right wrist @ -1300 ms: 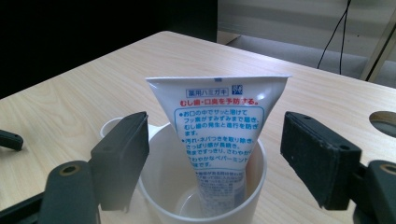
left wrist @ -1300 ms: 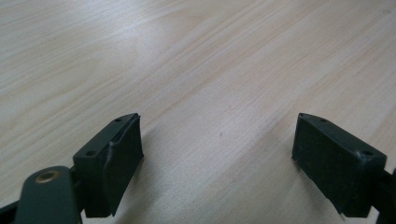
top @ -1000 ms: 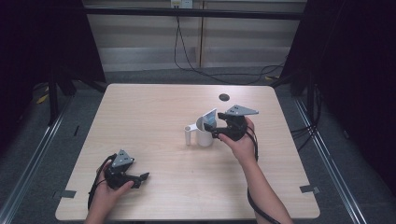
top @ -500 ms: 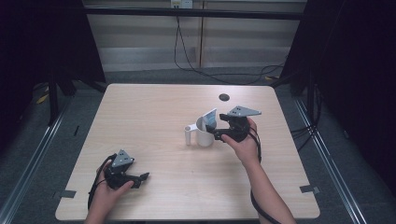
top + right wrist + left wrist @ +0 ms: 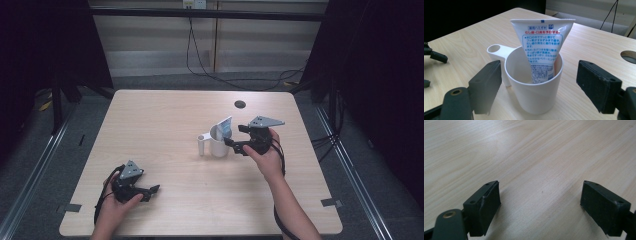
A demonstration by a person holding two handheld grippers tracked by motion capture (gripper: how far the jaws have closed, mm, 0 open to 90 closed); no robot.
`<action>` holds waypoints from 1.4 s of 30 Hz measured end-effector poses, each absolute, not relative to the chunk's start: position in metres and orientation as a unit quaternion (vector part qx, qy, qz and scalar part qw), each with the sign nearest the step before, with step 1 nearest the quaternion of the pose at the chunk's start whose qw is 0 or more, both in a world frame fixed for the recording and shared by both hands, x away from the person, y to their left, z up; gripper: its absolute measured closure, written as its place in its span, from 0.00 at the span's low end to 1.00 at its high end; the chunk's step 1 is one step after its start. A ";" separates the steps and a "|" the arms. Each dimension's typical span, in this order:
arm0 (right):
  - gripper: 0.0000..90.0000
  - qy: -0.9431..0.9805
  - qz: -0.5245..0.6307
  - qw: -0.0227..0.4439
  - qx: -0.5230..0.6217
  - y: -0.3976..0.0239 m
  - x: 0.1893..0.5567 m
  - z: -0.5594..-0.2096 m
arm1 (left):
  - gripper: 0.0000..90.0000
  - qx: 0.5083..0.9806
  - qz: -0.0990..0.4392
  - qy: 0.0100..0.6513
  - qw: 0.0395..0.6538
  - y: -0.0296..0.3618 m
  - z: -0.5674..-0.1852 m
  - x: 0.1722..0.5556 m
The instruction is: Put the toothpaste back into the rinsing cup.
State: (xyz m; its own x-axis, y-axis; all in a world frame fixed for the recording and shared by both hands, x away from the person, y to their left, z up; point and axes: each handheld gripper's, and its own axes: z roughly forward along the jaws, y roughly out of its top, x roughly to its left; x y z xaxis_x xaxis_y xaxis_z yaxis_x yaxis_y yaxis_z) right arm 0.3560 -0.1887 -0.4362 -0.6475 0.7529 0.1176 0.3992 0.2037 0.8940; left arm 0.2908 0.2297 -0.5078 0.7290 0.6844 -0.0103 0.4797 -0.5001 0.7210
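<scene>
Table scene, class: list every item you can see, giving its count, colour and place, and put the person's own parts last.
Table: one, light wood, centre of the high view, dark floor around it.
Cup: one, white, with a handle that has a round hole, standing upright right of the table's centre.
Tube: one, white with blue and red print, standing in the cup, wide crimped end up, leaning on the rim.
Round hole: one, dark, in the tabletop near the far edge.
Cables: several, black, on the floor beyond the table.
Left tool: one, black with a grey plate, near the table's front left corner, jaws open over bare wood.
Right tool: one, black, jaws open either side of the cup, not touching it.
Hands: two, one on each tool.
</scene>
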 end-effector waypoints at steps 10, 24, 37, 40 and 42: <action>0.22 0.757 0.503 0.170 0.380 -0.196 0.351 -0.438 | 0.18 0.855 0.140 0.340 0.366 0.230 -0.508 0.291; 0.23 0.766 0.497 0.159 0.374 -0.200 0.345 -0.444 | 0.18 0.855 0.139 0.341 0.366 0.230 -0.508 0.291; 0.23 0.772 0.496 0.148 0.369 -0.207 0.335 -0.450 | 0.18 0.854 0.139 0.341 0.366 0.230 -0.508 0.291; 0.23 0.777 0.492 0.145 0.366 -0.210 0.333 -0.453 | 0.18 0.855 0.139 0.341 0.366 0.230 -0.508 0.291; 0.23 0.779 0.489 0.143 0.365 -0.211 0.331 -0.455 | 0.18 0.855 0.139 0.341 0.366 0.230 -0.508 0.291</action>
